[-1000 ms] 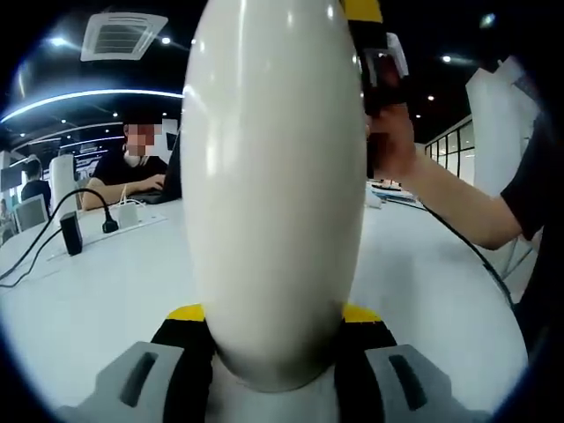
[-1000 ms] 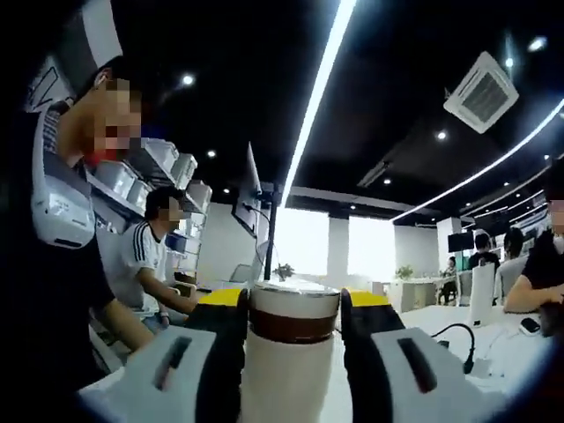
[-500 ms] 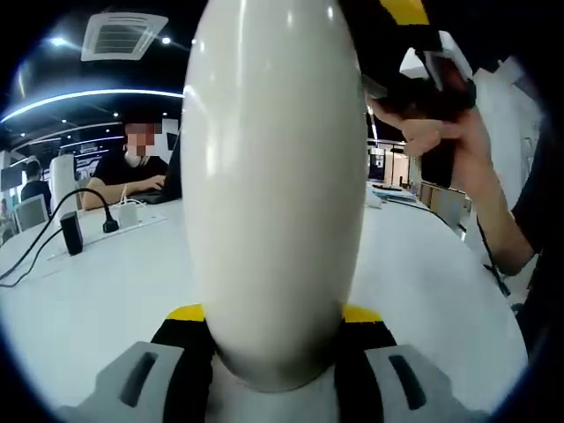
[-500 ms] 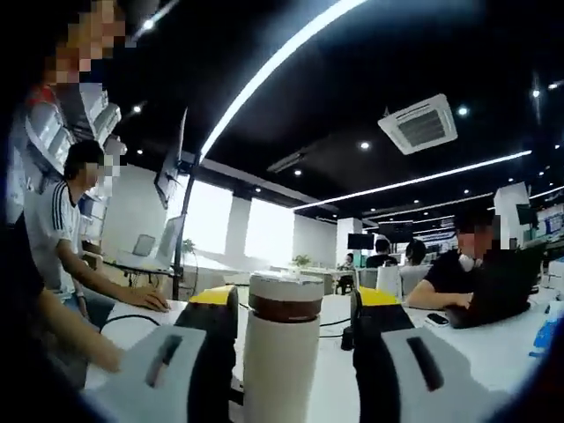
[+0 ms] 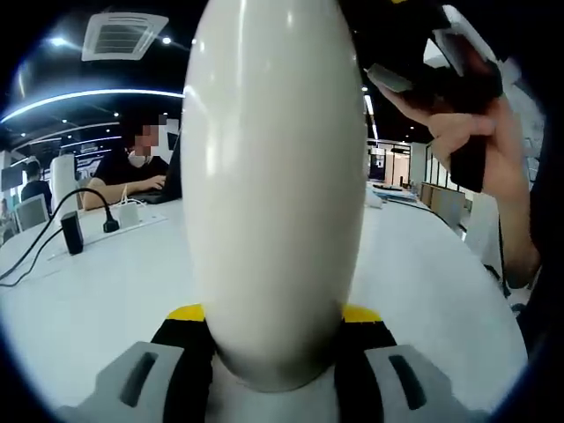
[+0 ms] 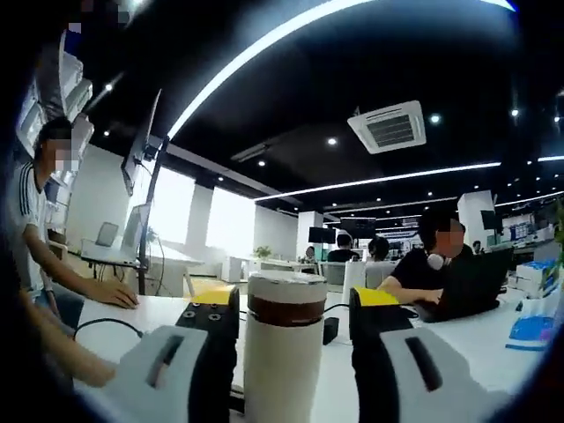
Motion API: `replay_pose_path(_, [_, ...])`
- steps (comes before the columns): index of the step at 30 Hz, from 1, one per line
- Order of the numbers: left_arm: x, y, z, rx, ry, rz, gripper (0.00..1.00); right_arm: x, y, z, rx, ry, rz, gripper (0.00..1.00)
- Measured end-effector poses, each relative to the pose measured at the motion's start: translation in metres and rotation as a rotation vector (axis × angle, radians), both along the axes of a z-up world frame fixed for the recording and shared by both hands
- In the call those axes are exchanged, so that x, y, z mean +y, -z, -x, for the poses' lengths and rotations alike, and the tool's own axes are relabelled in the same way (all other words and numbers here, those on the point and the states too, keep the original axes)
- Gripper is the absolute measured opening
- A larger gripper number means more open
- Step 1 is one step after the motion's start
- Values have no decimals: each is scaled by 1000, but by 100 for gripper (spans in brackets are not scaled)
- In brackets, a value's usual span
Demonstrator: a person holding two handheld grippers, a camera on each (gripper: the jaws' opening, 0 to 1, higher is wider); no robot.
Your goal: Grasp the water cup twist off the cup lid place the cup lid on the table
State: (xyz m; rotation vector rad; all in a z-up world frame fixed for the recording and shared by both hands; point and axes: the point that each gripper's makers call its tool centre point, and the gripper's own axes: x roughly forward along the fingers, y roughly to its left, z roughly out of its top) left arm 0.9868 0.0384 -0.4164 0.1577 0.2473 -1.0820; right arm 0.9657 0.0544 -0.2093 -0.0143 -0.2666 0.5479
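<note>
White water cup (image 5: 273, 194) clamped upright between left gripper (image 5: 273, 339) jaws, above white table (image 5: 97, 291); broad bare tabletop either side; cable and plug (image 5: 70, 231) well left. Right gripper (image 6: 294, 304) jaws flank brown-banded cup lid (image 6: 285, 300), contact unclear; cannot tell if gripping. Since earlier frames: right view swung round; hand (image 5: 476, 132) lifted higher; cup unmoved.

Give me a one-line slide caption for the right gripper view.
Right gripper closed on the white cup's brown-banded lid, above a white office table.
</note>
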Motion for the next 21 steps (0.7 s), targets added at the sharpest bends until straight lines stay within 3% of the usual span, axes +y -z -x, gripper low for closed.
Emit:
replay_pose_path(12, [0,0,0,0,1,0,54,10,12,-19,33,23,68,53])
replay_pose_path(21, [1,0,1,1,-1,-1,55,22,13,-21,41,-70,55,47])
